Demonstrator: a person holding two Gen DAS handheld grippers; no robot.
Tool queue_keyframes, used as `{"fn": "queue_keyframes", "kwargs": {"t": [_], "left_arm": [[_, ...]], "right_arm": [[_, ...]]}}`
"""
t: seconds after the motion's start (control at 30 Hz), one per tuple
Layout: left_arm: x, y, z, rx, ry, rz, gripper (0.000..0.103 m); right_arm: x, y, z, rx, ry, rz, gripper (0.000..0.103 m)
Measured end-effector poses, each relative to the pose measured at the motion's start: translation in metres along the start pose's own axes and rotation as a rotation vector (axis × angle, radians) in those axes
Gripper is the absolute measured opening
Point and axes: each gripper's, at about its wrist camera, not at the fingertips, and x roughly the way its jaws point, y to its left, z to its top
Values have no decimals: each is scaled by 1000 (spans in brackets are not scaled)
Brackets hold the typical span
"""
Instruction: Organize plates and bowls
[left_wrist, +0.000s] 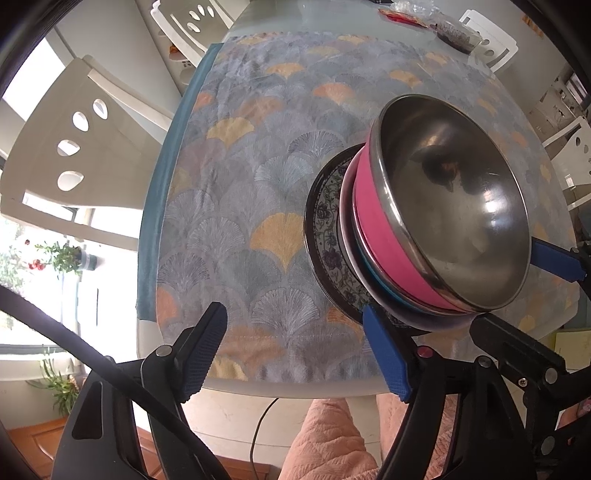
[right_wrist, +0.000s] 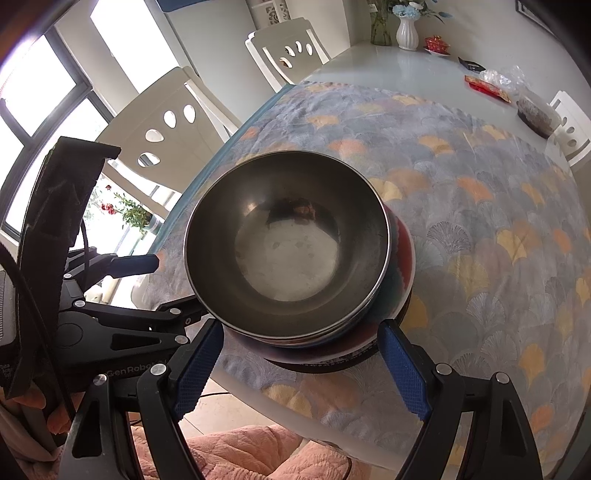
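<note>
A stack of dishes stands on the patterned tablecloth (left_wrist: 258, 177) near the table's front edge. A steel bowl with a pink outer wall (left_wrist: 450, 206) is on top, over a blue-rimmed bowl and a dark floral plate (left_wrist: 328, 240). In the right wrist view the steel bowl (right_wrist: 288, 243) fills the middle. My left gripper (left_wrist: 295, 354) is open and empty, left of the stack, its right finger next to the plate's rim. My right gripper (right_wrist: 303, 369) is open, its blue fingers (right_wrist: 402, 369) either side of the stack's near edge, touching nothing that I can see.
White chairs (left_wrist: 74, 147) stand along the left and far sides. At the table's far end lie a dark dish (right_wrist: 537, 118), red packets (right_wrist: 487, 88), a plastic bag and a white vase (right_wrist: 406, 31). A pink quilted cloth (right_wrist: 240, 454) is below the table edge.
</note>
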Motion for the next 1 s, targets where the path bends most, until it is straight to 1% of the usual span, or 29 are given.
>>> {"fn": "queue_keyframes", "kwargs": {"t": [0.13,0.57,1.0], "left_arm": [[1,-1,0,7,3,12,80],[3,-3,-2,16,21,6,80],[0,-2,-3,8,11,4,80]], "right_arm": [[0,0,0,1,4,-2,84],[0,-3,-1,10,8,-7,84],[-5,-5,-4,16,-2,-14,84]]}}
